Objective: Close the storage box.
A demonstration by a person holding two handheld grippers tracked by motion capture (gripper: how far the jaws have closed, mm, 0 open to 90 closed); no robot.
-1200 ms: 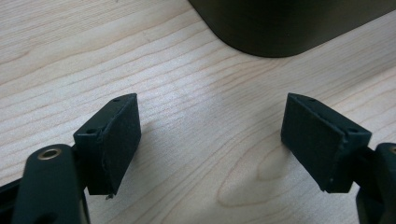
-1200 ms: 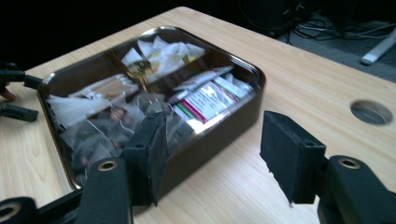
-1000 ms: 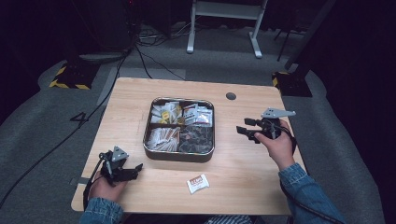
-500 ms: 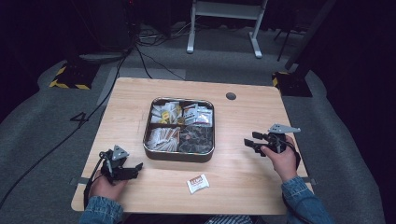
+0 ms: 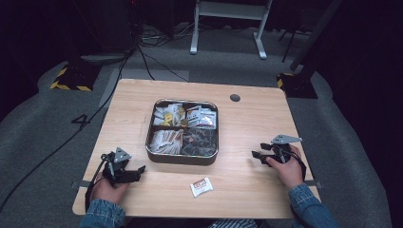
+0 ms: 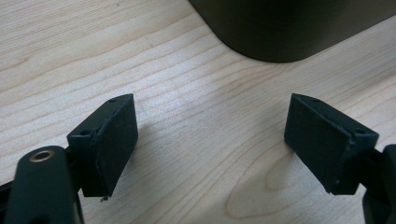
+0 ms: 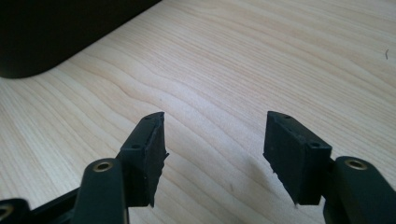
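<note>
Both grippers idle, fingers spread on nothing: left gripper (image 5: pixel 139 169), right gripper (image 5: pixel 255 155), which has just been opening. Sachet (image 5: pixel 201 186) lies on the worktop (image 5: pixel 247 123) before the tin tray (image 5: pixel 183 158). Risk: flat sachet skids when pinched.

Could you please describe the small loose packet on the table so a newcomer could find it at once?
Start at the metal tray in the middle of the wooden table. Just nearer the person lies a white packet with red print, alone on bare wood, unlike the packets sorted inside the tray.
</note>
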